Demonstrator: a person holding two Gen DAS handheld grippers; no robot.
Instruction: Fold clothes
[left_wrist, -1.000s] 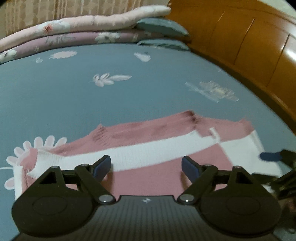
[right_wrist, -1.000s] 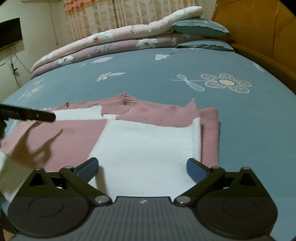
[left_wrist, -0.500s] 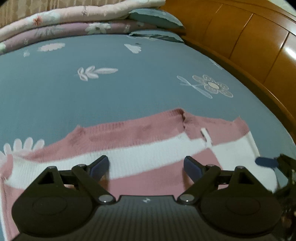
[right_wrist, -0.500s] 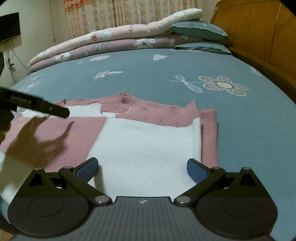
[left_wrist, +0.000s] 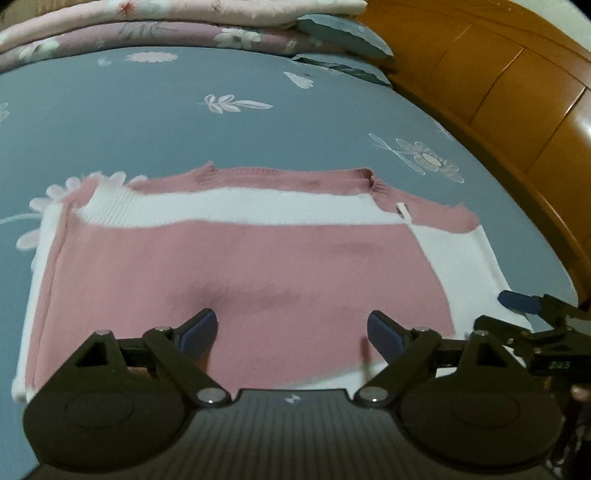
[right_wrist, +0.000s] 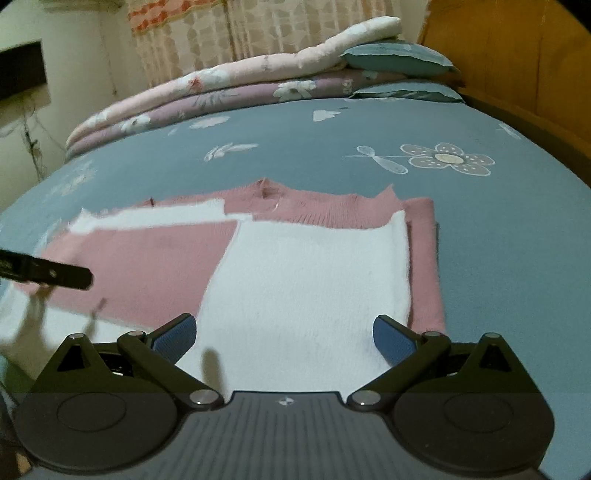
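A pink and white knitted sweater (left_wrist: 236, 266) lies flat on the blue bed sheet (left_wrist: 147, 122), sleeves folded in. My left gripper (left_wrist: 291, 332) is open and empty, low over its pink part near the near hem. My right gripper (right_wrist: 284, 338) is open and empty over the sweater's white panel (right_wrist: 306, 280). The right gripper also shows at the right edge of the left wrist view (left_wrist: 524, 306). A left fingertip (right_wrist: 66, 275) shows at the left of the right wrist view.
Folded quilts (right_wrist: 236, 88) and blue pillows (right_wrist: 399, 62) are stacked at the far end of the bed. A wooden headboard (left_wrist: 517, 96) runs along the right side. The blue flowered sheet (right_wrist: 443, 162) surrounds the sweater.
The left gripper has moved back and up toward the sweater's near hem, so more of the pink body shows. The right gripper has barely moved. Both stay open.
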